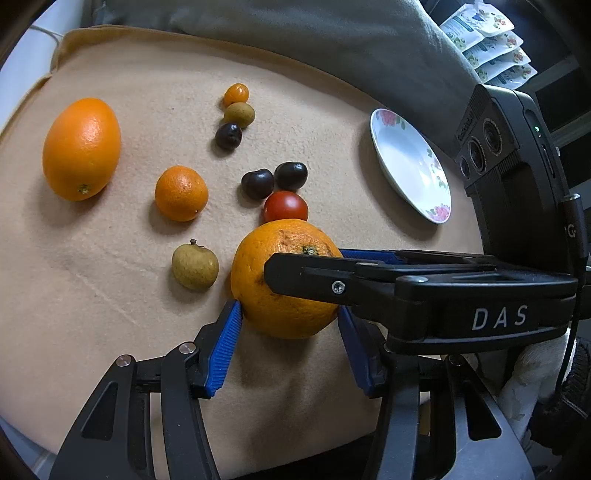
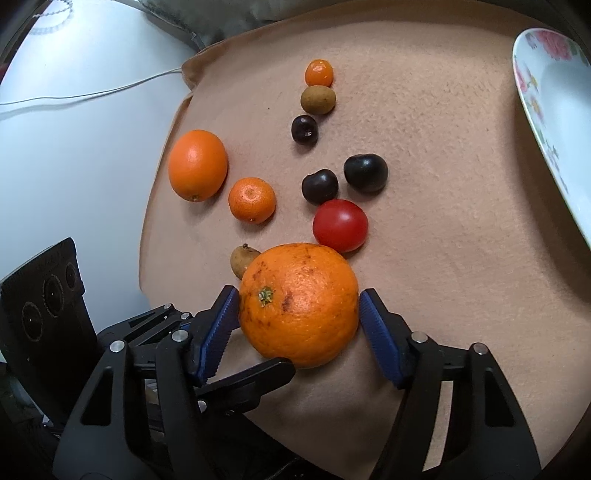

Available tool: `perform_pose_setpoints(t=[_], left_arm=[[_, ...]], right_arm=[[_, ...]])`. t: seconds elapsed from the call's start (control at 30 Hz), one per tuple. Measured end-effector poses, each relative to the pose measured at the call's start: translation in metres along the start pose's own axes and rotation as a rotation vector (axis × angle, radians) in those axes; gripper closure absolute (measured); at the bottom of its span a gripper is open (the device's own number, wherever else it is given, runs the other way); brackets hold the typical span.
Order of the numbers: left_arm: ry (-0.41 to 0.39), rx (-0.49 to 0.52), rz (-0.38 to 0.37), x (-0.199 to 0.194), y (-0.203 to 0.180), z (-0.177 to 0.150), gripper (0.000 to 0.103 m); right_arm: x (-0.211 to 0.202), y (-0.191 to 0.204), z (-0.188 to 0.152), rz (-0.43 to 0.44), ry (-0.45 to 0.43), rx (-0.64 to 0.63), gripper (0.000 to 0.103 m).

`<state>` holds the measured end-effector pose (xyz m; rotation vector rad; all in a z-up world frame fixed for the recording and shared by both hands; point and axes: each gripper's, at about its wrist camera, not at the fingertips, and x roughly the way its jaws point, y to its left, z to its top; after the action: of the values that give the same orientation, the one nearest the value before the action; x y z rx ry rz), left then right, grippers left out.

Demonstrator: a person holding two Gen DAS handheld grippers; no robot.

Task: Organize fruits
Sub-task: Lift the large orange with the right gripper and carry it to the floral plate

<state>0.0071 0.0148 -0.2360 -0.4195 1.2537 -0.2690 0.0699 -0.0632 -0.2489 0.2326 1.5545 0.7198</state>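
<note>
A large speckled orange sits on the tan cloth between both grippers' blue pads. My left gripper closes on it from both sides. My right gripper also pinches it, and its black finger crosses over the orange in the left wrist view. A red tomato touches the orange's far side. A longan lies just left of it. Three dark cherries, a small mandarin and a big smooth orange lie beyond.
A white floral plate stands at the right edge of the cloth. A kumquat and a second longan lie far back. A grey cushion borders the back. A white cable lies off the cloth's left.
</note>
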Motion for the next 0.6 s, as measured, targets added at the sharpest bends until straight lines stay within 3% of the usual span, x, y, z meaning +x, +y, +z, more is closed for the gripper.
perform_pose_setpoints(t=[0.6], left_arm=[[-0.033,0.044,-0.016,-0.014,-0.021,0.008,0.051]], right_arm=[[-0.038,-0.012,-0.008,0.011,-0.061,-0.004,0.034]])
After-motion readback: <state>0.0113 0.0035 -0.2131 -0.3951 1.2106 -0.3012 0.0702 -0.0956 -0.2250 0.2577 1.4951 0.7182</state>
